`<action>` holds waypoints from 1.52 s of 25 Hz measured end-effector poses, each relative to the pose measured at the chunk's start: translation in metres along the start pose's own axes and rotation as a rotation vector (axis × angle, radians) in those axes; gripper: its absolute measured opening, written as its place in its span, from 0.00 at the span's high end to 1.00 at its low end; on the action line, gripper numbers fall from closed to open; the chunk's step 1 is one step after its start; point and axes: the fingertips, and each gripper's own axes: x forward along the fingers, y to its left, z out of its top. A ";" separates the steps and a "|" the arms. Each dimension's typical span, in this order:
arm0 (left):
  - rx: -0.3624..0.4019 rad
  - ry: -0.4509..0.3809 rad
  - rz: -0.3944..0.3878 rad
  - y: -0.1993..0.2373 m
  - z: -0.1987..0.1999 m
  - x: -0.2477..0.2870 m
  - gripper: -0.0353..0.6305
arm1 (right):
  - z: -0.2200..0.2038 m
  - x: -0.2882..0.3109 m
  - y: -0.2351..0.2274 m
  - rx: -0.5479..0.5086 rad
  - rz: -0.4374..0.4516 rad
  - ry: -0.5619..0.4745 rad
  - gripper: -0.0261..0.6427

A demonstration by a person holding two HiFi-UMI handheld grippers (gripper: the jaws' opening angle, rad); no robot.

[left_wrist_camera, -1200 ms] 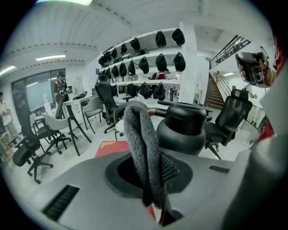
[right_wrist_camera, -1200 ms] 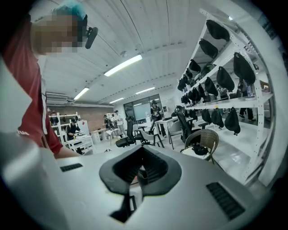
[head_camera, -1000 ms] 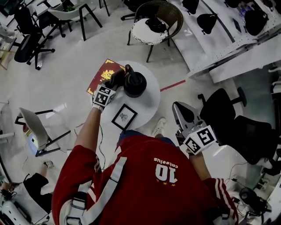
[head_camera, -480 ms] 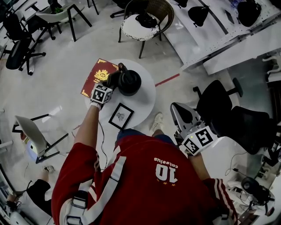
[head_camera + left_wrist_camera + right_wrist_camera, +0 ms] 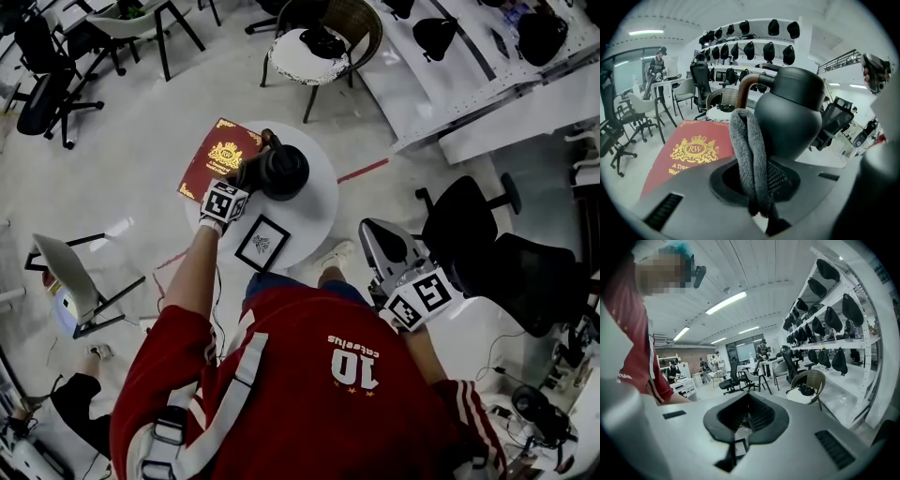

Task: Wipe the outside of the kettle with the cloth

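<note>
Left tool (image 5: pixel 754 187) is clenched on a folded grey terry cloth (image 5: pixel 746 150). The cloth touches the left flank of the matte black round-bellied kettle (image 5: pixel 790 117), which stands on the far half of the round white desk (image 5: pixel 314 220). Right tool (image 5: pixel 745 420) is closed on nothing, off the desk's near-right edge. Risk: the kettle is unbraced, so a hard sideways rub likely slides or tips it. The red gold-crested book (image 5: pixel 217 157) overhangs the far-left edge, and a tool nudge could drop it.
</note>
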 end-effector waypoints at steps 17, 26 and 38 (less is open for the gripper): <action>-0.192 -0.041 0.085 -0.021 -0.009 -0.006 0.87 | 0.013 0.016 -0.006 -0.025 0.119 -0.016 0.94; -0.245 -0.076 0.188 -0.031 -0.017 -0.016 0.87 | 0.019 0.020 -0.018 -0.036 0.224 -0.014 0.94; -0.306 -0.114 0.359 -0.047 -0.011 -0.013 0.87 | 0.019 0.006 -0.055 -0.018 0.305 -0.012 0.94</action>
